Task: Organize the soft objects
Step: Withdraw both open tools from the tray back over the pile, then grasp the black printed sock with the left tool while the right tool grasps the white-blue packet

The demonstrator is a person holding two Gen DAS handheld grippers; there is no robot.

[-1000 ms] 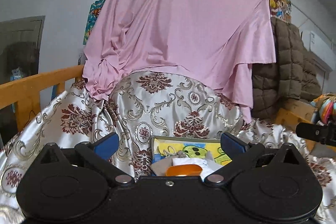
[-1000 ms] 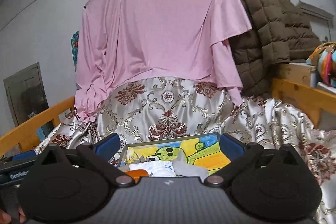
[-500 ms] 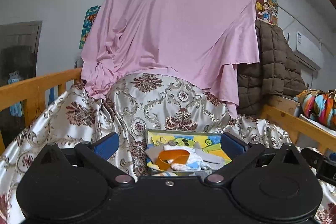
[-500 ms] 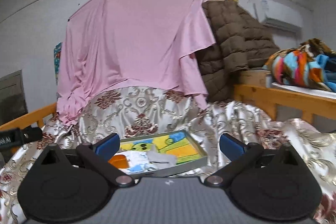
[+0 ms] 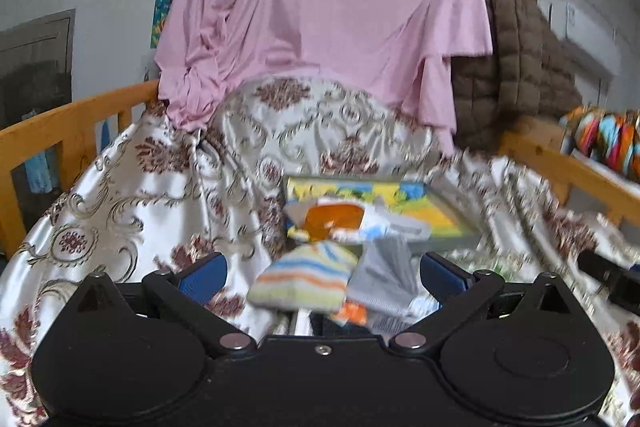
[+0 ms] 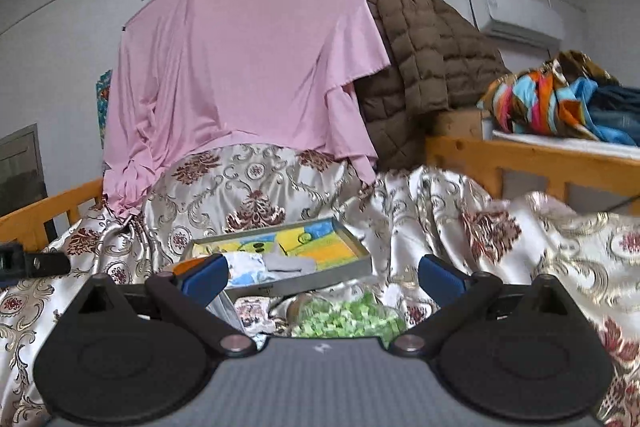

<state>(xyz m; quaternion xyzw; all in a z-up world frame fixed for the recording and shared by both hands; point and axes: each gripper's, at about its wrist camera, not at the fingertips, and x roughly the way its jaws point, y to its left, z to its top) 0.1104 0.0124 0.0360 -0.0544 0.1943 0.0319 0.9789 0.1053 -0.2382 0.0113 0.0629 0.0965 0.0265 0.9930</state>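
Both grippers, left (image 5: 320, 277) and right (image 6: 322, 273), fingers spread, empty. Striped sock (image 5: 304, 281) looks light, floppy. Pinch its bunched middle.

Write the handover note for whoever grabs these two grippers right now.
Left gripper: open, empty, aimed at the striped knit sock and grey cloth lying on the patterned satin bedspread.
Right gripper: open, empty, above a green-speckled fabric piece.
Metal tray with the colourful cartoon base: already holds an orange item and pale cloths.
Left to do: the pieces in front of the tray.
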